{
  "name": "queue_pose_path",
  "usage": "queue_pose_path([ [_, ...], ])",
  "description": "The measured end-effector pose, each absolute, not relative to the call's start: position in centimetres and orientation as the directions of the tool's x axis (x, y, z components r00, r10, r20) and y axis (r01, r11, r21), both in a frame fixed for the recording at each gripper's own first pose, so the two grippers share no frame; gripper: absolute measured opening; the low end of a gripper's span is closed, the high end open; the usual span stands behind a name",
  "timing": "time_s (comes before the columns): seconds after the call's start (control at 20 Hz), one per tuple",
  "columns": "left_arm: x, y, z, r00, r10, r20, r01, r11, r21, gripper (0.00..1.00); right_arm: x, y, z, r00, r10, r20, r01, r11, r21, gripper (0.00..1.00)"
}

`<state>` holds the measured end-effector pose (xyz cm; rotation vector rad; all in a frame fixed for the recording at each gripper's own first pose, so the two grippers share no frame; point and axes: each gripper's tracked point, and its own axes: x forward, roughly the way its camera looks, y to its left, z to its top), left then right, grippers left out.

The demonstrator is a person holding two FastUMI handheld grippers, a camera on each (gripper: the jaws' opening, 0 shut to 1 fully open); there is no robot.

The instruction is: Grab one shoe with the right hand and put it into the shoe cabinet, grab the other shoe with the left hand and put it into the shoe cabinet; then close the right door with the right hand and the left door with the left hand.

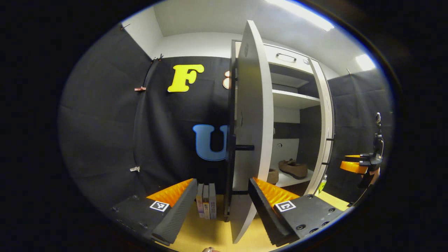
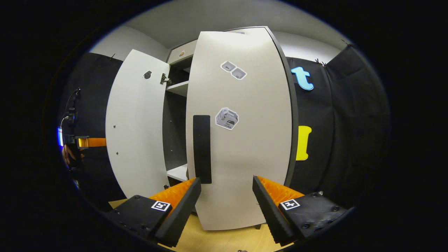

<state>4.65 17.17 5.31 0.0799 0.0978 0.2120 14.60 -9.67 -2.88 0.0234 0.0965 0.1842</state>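
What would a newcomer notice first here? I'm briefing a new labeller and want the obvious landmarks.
First, the tall pale shoe cabinet with both doors ajar: the left door edge-on between the left claw's open fingers, the right door broad before the open right claw. Next, two brown shoes on its bottom shelf, and books standing by the cabinet's foot.

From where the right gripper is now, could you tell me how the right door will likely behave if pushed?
The right door looks like a rigid flat panel, so it should swing on its hinges, not flex. Its smooth face may let the fingers slide; the dark handle offers firmer contact.
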Motion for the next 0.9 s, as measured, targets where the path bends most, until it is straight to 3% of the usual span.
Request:
queue_pose_path([
  [0.15,5.8,14.0,4.3,0.984,0.150,-0.094,-0.146,0.988,0.047,0.91,14.5,-9.2,-3.0,0.973,0.211,-0.097,-0.207,0.977,0.049,0.98],
  [0.35,8.2,10.1,3.9,0.994,0.067,-0.089,-0.071,0.997,-0.041,0.94,14.4,-9.6,-2.8,0.969,0.233,-0.087,-0.232,0.972,0.023,0.98],
  [0.7,13.7,3.3,2.7,0.994,-0.048,-0.100,0.046,0.999,-0.028,0.94,14.8,-12.4,-2.5,0.971,0.228,-0.078,-0.225,0.973,0.046,0.98],
  [0.9,14.7,2.2,2.6,0.994,-0.006,-0.105,0.012,0.998,0.063,0.95,14.7,-13.7,-2.3,0.974,0.217,-0.067,-0.214,0.975,0.056,0.98],
])
